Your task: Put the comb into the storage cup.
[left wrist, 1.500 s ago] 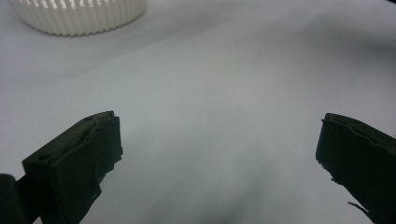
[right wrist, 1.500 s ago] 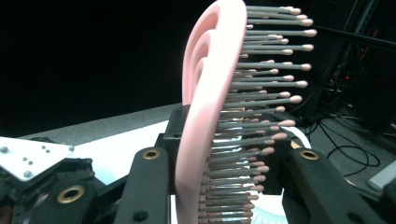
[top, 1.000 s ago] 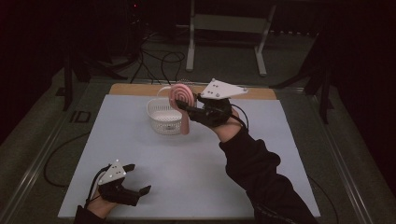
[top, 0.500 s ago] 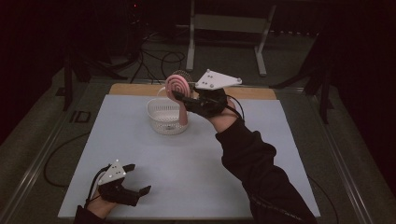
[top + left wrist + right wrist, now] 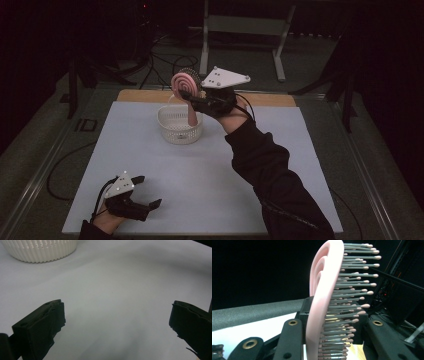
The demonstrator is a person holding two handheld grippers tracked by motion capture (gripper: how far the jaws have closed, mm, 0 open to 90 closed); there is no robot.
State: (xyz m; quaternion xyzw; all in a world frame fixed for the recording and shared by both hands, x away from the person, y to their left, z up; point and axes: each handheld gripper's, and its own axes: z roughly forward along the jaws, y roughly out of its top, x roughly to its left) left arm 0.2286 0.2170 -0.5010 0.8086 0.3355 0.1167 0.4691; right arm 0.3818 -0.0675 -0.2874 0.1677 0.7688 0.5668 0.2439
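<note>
**Pink hairbrush held above the basket, not yet set down**

Pink plastic with grey, ball-tipped bristles: the hairbrush (image 5: 186,89) is clamped in the right hand-held gripper (image 5: 196,102), whose jaws close on the stem just under the round head. It stands nearly upright, head up, handle pointing down toward the white slotted basket (image 5: 172,134). From the high view the handle's lower end overlaps the basket's opening, but I cannot tell whether it is already inside the rim or hanging just above it. In the right gripper view the brush (image 5: 324,302) rises between the jaws, bristles turned to one side.

The left hand-held gripper (image 5: 142,192) rests at the near left edge of the table (image 5: 200,180), well apart from the basket, jaws wide with nothing between them.

Judging by this, the pick-up is done and the carry has reached the basket. What seems left is lowering the brush in, releasing it, and drawing the hand clear.
</note>
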